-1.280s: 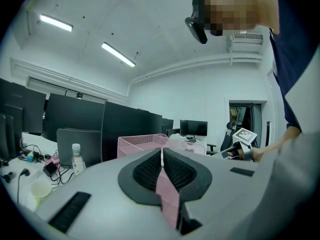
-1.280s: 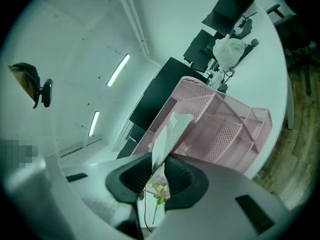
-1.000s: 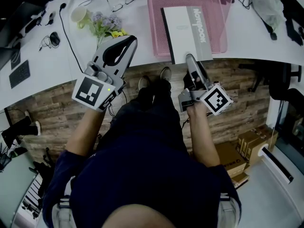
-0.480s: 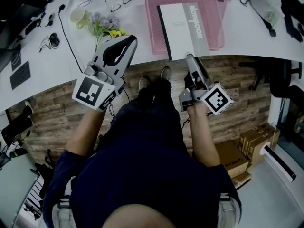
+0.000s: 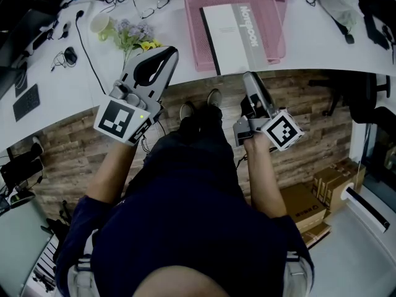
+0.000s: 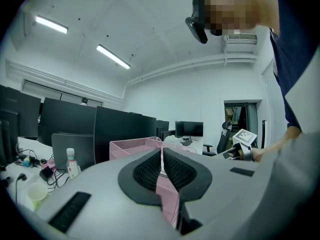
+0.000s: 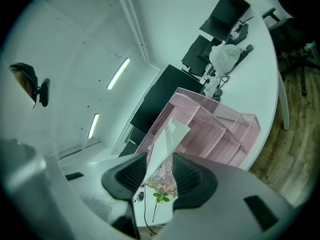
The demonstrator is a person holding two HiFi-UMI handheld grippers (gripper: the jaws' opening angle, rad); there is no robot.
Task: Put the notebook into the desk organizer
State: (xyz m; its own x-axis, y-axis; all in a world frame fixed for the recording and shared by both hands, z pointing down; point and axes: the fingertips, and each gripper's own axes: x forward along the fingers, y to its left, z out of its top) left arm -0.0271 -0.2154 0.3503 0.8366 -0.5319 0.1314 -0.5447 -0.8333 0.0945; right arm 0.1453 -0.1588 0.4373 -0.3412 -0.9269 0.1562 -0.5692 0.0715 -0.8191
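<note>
Overhead, the desk organizer (image 5: 192,30) reads as a pink wire-mesh tray with upright walls, standing on a smooth white desk (image 5: 55,85) whose curved edge runs above a wood-plank floor (image 5: 68,147). The notebook (image 5: 238,33) lies flat inside the tray. It is a thin rectangle with a pale grey cover, a dark spine along its left side and a darker grey band with white lettering along its right, and its near end reaches the tray's open front at the desk edge. The right gripper (image 5: 249,76) points at that near end. From the right gripper view, its ribbed black pads stand apart. The notebook's (image 7: 167,139) pale cover rises out of the gap, close along one pad, with clear space at the other. This view also shows the organizer (image 7: 215,129) stepping into tiered mesh compartments, which the head view flattens. The left gripper (image 5: 168,52) is held over the desk edge beside a bunch of small flowers (image 5: 133,33). In the left gripper view, its textured pads (image 6: 150,171) meet at the tips with nothing between them, and the pink mesh (image 6: 132,146) shows beyond. Only this view takes in a plastic bottle (image 6: 72,161) and a row of dark monitors (image 6: 75,129).
</note>
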